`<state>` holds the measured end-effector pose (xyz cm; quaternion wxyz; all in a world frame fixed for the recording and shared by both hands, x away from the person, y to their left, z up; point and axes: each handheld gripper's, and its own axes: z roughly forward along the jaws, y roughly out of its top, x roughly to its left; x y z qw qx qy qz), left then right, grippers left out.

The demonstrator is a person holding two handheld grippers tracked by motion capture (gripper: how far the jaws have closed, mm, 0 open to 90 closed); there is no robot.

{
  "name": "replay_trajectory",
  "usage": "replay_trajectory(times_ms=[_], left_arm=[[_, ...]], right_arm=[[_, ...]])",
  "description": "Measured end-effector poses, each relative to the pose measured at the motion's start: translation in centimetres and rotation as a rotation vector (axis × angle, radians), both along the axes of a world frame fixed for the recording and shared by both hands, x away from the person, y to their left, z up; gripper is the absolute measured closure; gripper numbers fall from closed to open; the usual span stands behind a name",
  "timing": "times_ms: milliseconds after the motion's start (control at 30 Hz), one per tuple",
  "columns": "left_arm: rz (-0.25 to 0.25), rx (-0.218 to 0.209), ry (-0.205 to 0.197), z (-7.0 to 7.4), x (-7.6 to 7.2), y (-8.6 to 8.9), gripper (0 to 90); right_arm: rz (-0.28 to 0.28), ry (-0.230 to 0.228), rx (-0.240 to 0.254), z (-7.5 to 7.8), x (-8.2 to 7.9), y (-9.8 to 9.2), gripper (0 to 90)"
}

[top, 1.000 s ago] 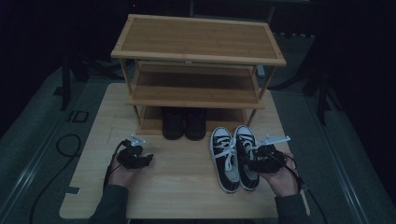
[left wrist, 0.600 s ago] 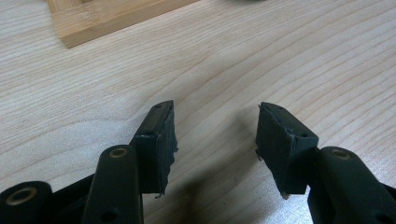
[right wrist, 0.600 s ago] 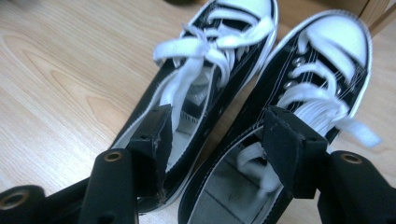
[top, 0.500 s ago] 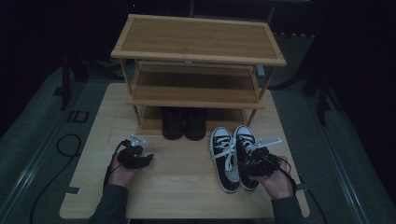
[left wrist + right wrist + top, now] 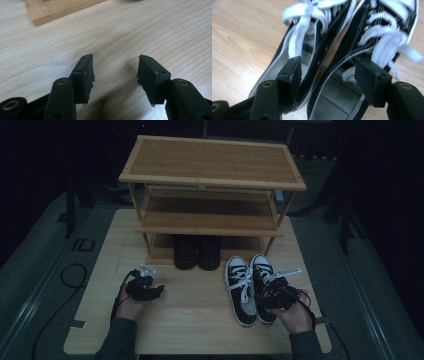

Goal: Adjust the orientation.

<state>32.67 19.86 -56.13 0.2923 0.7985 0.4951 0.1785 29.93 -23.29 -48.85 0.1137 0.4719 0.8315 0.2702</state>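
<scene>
Two sneakers (image 5: 352, 50) | inner walls between right claw (image 5: 328, 75) | jaws apart, just opening

Pale wooden table (image 5: 200, 320), matt and fine-grained, is bearing a smooth wooden rack (image 5: 212, 167). Sneakers (image 5: 250, 287) are showing black cloth, white woven laces and rubbery white edging. Gripper pads (image 5: 85, 75) are looking matt, rough-edged black rubber.

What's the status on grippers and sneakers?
Left gripper open, idle over table. Right gripper jaws just opening, one inside each sneaker, straddling inner walls. Sneakers on table before rack; nothing blocking.
</scene>
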Motion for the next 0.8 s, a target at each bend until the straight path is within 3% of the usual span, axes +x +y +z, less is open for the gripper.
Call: replay_trajectory(times_ms=[267,533,800], left_arm=[[0.000,-0.001,0.001,0.0,0.0,0.0,47.3],[0.001,0.001,0.000,0.0,0.0,0.0,47.3],[0.003,0.002,0.000,0.0,0.0,0.0,47.2]], right_arm=[[-0.008,0.022,0.030,-0.8,1.3,0.6,44.5],[-0.051,0.043,-0.004,-1.7,2.6,1.8,46.1],[-0.083,0.056,-0.031,-2.1,3.1,2.4,54.5]])
